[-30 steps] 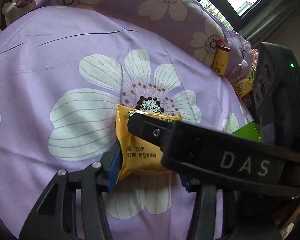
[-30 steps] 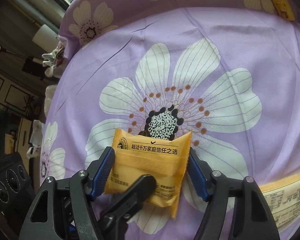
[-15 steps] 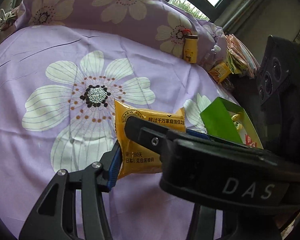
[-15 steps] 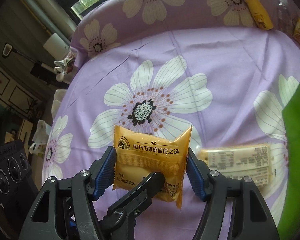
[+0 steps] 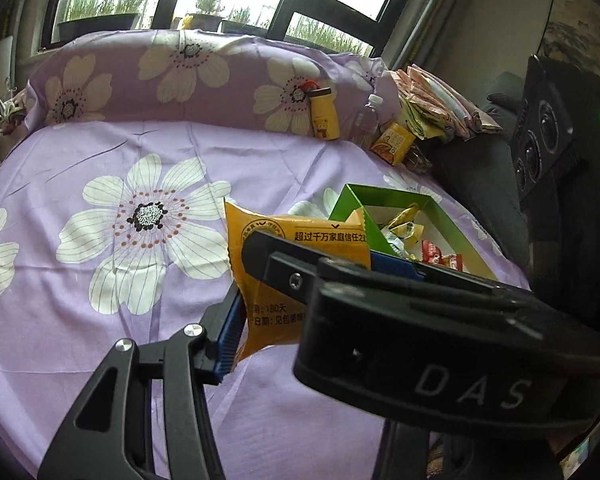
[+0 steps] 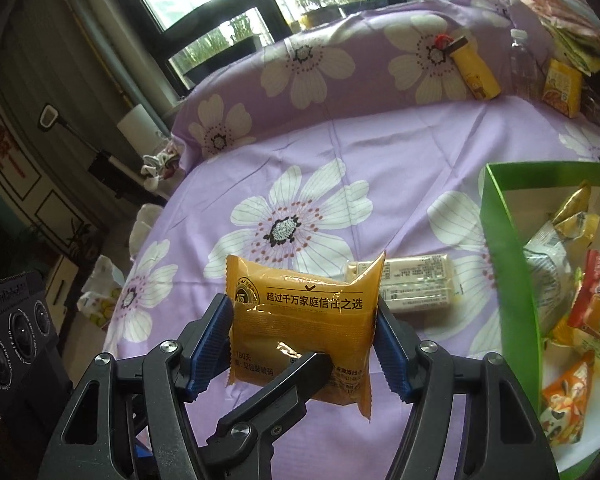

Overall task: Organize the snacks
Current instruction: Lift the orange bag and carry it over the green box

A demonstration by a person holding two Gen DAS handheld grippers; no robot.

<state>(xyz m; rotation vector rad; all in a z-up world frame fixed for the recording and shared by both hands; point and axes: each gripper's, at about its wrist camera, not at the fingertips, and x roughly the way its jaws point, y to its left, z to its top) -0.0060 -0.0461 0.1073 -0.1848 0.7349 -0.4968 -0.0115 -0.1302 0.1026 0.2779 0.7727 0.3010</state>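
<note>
- Now the bed, spread with a purple sheet printed with big white flowers [image 6: 340, 152], sits further below both cameras than a second ago, so the load has been lifted and carried sideways.
- Since then the green open-topped cardboard box [image 6: 504, 264], already holding several wrapped snacks, has come into view just right of the load; the drop-off looks close.
- The right hand-held gripper [image 6: 302, 344] is about half open, its blue pads pressed against both side edges of the packet.
- The left hand-held gripper [image 5: 300, 300] is narrower, gripping the same packet crosswise, with one black finger lying across the packet's front.
- The orange plastic pillow packet with black print [image 6: 300, 300] hangs in the air between them, short of the box.
- A cream wrapped bar [image 6: 416, 284] lies on the sheet beside the box, probably next.
</note>
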